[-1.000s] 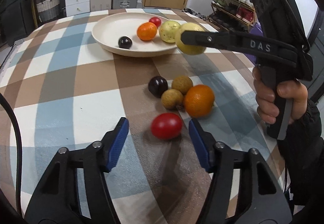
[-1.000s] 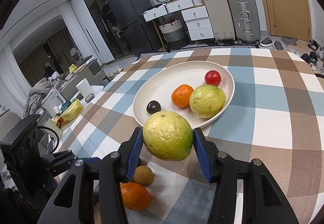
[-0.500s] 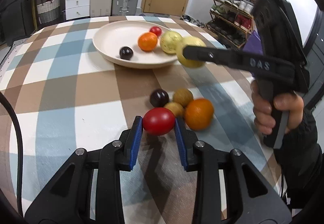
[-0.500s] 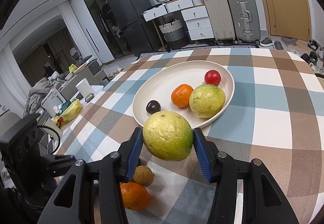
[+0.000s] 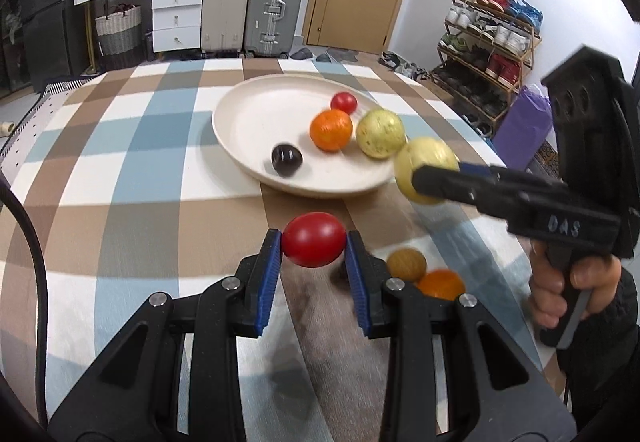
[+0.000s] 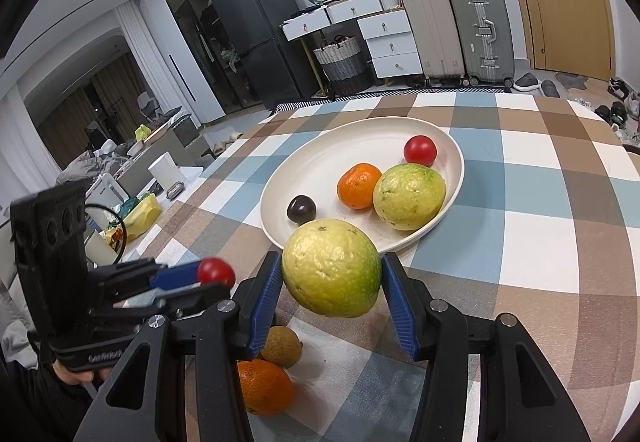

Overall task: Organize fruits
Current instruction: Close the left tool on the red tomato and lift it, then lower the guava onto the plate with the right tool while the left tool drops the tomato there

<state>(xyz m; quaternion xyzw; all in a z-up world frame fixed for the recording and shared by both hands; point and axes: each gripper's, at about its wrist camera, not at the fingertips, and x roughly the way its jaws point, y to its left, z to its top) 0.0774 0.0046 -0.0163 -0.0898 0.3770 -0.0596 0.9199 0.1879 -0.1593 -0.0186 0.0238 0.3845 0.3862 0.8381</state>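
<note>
My left gripper (image 5: 314, 248) is shut on a red tomato (image 5: 314, 239), held above the checked tablecloth short of the cream plate (image 5: 248, 122). My right gripper (image 6: 331, 282) is shut on a yellow-green guava (image 6: 331, 267), hovering at the plate's (image 6: 320, 158) near rim. The plate holds a dark plum (image 5: 286, 160), an orange (image 5: 331, 129), a second guava (image 5: 380, 133) and a small tomato (image 5: 344, 102). On the cloth under the grippers lie a brown longan (image 5: 406, 263) and an orange (image 5: 440, 284). In the right wrist view, the left gripper (image 6: 208, 278) shows with the tomato (image 6: 216, 271).
A hand (image 5: 576, 290) in a dark sleeve grips the right tool's handle at the table's right side. Suitcases (image 5: 274, 6), white drawers and a shoe rack (image 5: 488, 54) stand beyond the table's far edge. A black cable (image 5: 24, 226) runs along the left.
The left gripper closed on the red tomato and lifted it off the cloth, carrying it toward the plate. The right gripper kept still with its guava.
</note>
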